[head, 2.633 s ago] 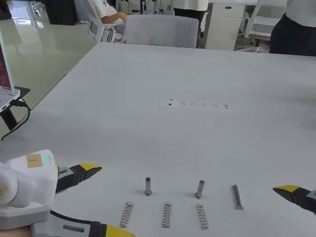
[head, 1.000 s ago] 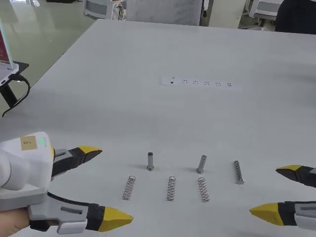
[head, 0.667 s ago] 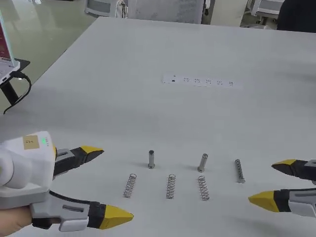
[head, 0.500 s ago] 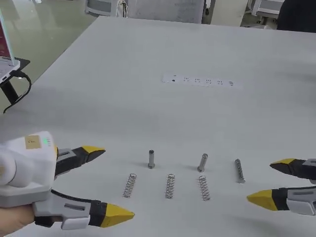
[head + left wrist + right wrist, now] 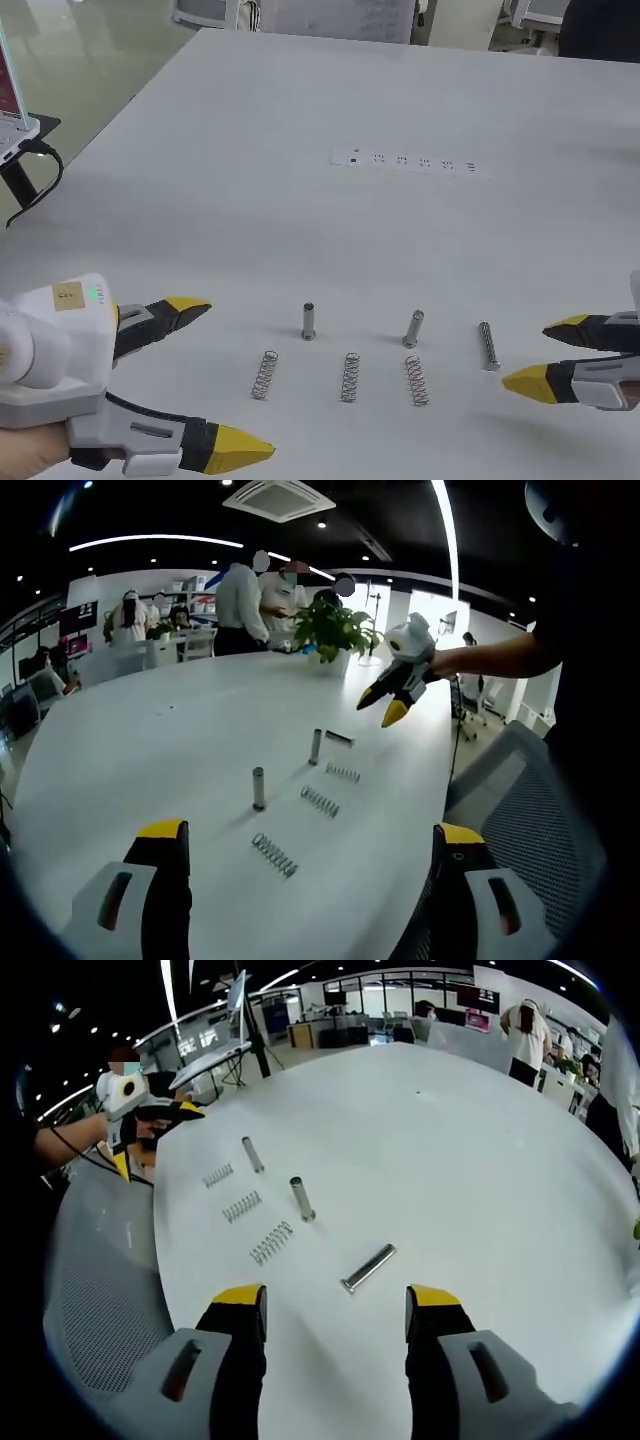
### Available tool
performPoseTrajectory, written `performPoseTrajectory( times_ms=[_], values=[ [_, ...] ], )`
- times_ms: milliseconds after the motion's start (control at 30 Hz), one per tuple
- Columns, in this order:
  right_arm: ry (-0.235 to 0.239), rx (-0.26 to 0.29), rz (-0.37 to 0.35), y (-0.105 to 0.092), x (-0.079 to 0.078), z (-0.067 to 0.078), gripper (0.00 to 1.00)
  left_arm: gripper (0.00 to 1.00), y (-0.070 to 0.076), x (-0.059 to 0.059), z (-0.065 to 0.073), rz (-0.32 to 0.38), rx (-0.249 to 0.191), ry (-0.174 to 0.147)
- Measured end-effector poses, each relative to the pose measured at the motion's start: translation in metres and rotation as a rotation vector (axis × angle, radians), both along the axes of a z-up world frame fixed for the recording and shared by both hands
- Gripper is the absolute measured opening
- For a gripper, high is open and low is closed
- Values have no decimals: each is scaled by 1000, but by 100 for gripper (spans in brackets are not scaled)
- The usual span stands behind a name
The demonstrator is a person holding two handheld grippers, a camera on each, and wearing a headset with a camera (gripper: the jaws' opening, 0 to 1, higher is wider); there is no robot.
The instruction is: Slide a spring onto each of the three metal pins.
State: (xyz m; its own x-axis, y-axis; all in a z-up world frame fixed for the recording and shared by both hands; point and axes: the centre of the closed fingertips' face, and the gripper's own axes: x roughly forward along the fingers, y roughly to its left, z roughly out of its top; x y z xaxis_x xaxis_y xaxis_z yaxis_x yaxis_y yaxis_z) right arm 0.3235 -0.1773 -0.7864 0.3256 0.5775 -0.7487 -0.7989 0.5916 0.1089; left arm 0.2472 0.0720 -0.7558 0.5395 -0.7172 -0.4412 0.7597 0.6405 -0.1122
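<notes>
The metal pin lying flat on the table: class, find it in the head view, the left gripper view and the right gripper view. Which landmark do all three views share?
Head view: the lying pin is at lower right, rightmost of the three pins.
Left gripper view: near the centre, the farthest pin.
Right gripper view: lower centre, the nearest pin.
Shared landmark: the spring closest to it.

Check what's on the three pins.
Nothing: the left pin and middle pin stand bare, the right pin lies flat, bare too. All three springs lie on the table beside them. Nothing covers them.
</notes>
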Motion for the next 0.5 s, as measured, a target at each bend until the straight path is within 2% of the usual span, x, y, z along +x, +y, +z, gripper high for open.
performPoseTrajectory(
  times_ms=[100, 267, 500],
  values=[
    [8, -15, 4, 2, 3, -2, 53, 98, 1, 1, 0, 7, -5, 2],
    [58, -7, -67, 4, 14, -7, 48, 98, 1, 2, 2, 11, -6, -1],
    [89, -33, -97, 5, 24, -16, 39, 96, 1, 1, 3, 13, -4, 0]
  ],
)
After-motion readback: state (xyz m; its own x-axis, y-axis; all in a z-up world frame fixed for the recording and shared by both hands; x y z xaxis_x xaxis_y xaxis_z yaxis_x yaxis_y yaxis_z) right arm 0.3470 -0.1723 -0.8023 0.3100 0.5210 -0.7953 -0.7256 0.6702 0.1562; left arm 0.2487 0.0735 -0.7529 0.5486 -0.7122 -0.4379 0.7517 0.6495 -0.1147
